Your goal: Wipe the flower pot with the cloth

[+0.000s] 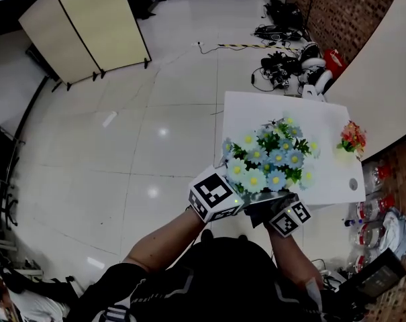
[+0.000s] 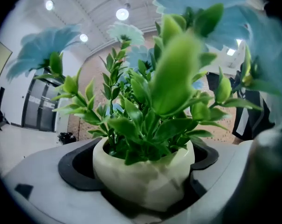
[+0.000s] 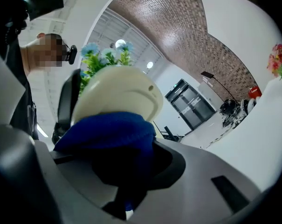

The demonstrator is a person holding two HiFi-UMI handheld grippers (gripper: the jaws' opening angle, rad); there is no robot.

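Above the near edge of the white table [image 1: 330,180], the left tongs [image 2: 143,181] clamp the cream flower pot [image 3: 120,94] while the right tongs [image 3: 117,171] pinch the blue cloth [image 3: 108,134] against its wall, so wiping seems under way, not yet finished.

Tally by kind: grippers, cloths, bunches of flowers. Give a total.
Grippers: 2, the left gripper and the right gripper
Cloth: 1, blue
Flower bunches: 2, blue flowers in the held flower pot, red flowers on the table
Total: 5
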